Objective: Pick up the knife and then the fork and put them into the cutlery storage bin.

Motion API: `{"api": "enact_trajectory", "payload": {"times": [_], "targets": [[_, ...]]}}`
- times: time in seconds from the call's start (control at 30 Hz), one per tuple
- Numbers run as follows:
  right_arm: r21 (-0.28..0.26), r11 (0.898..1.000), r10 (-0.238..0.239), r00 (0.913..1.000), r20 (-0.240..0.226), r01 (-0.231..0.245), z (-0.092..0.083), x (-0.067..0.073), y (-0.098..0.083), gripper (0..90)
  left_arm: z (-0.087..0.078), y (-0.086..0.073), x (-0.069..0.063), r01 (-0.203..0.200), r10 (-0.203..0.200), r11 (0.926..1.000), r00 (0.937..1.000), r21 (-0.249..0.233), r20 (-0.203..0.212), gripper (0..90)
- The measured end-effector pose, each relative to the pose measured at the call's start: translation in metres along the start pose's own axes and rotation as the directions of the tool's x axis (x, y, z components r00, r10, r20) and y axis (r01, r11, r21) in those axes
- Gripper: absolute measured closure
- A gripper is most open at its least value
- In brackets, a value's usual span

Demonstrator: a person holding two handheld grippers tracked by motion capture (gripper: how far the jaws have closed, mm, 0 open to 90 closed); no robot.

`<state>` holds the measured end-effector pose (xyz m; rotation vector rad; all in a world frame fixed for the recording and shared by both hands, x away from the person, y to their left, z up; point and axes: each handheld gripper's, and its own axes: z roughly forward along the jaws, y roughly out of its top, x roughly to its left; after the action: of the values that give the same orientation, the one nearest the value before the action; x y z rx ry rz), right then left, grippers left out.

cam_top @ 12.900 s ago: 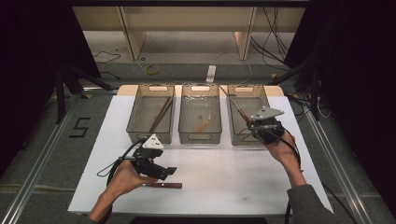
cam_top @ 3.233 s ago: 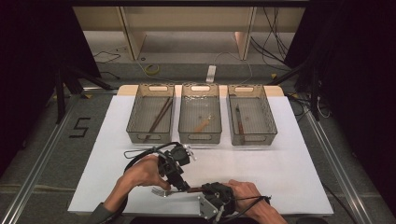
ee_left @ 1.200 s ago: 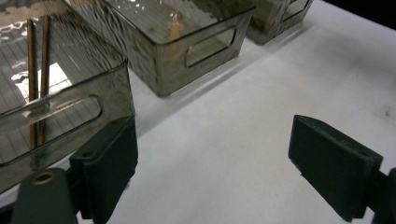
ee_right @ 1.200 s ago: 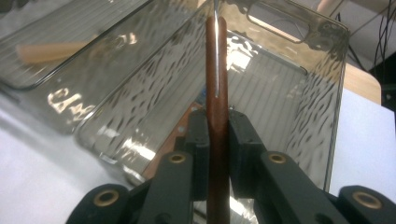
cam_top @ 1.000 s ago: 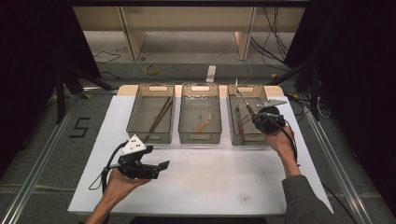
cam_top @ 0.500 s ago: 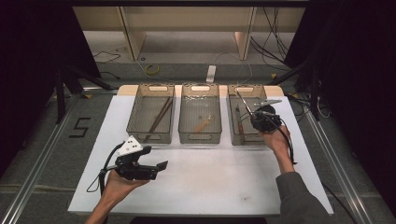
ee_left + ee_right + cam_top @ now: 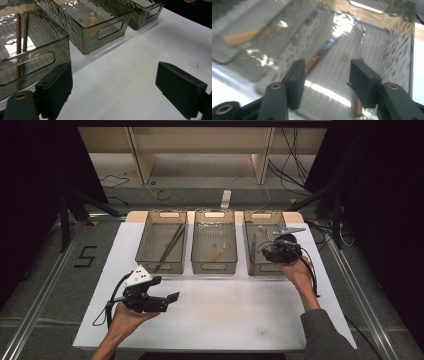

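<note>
Three clear grey bins stand in a row at the back of the white table. My right gripper [image 7: 266, 254] hovers over the right bin [image 7: 260, 267]. Its jaws have just been opening and now stand open [image 7: 327, 75] with nothing gripped. Below them in that bin lie a brown-handled knife [image 7: 322, 53] and a brown-handled fork [image 7: 359, 105]. My left gripper [image 7: 169, 301] is held low over the table's front left, jaws wide open [image 7: 112, 75] and empty above bare white surface.
The left bin [image 7: 150, 265] holds two dark chopsticks [image 7: 21, 45]. A wooden spoon [image 7: 218, 252] lies in the middle bin [image 7: 214, 268]. Cables trail from both grippers. The white table [image 7: 230, 315] ends just before the person's forearms.
The right gripper's jaws have opened over the right bin, where it has stayed. Earlier both grippers met at the table's front. The left gripper has kept still over the last second.
</note>
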<state>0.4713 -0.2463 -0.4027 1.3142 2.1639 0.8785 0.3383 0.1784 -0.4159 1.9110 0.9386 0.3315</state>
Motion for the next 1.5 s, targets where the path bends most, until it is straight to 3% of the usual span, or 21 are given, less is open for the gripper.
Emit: {"api": "enact_trajectory", "payload": {"times": [0.17, 0.43, 0.67, 0.93, 1.17, 1.5], "targets": [[-0.061, 0.998, -0.009, 0.9973, -0.073, 0.005, -0.013, 0.010, -0.004, 39.9, 0.001, -0.001, 0.000, -0.002, 0.002, 1.0000, 1.0000, 0.007, 0.005, 13.5], [-0.134, 0.991, -0.037, 0.9855, -0.166, 0.015, -0.035, 0.030, -0.014, 33.4, 0.002, 0.000, -0.001, -0.003, 0.003, 0.9999, 0.9999, 0.010, 0.013, 12.9], [-0.194, 0.980, -0.071, 0.9781, -0.196, 0.032, -0.050, 0.049, -0.024, 30.1, 0.002, -0.001, -0.001, -0.007, 0.006, 0.9999, 0.9998, 0.011, 0.018, 12.8], [-0.231, 0.972, -0.101, 0.9639, -0.246, 0.043, -0.062, 0.067, -0.035, 28.3, 0.002, -0.001, -0.002, -0.005, 0.005, 0.9999, 0.9998, 0.009, 0.022, 12.6], [-0.238, 0.970, -0.116, 0.9566, -0.267, 0.051, -0.066, 0.072, -0.045, 25.6, 0.002, -0.001, -0.002, -0.006, 0.006, 1.0000, 0.9996, 0.005, 0.027, 12.6], [-0.258, 0.966, -0.099, 0.9464, -0.307, 0.018, -0.073, 0.075, -0.062, 24.1, 0.002, -0.001, -0.001, 0.001, -0.001, 1.0000, 0.9990, -0.002, 0.045, 12.4]]}}
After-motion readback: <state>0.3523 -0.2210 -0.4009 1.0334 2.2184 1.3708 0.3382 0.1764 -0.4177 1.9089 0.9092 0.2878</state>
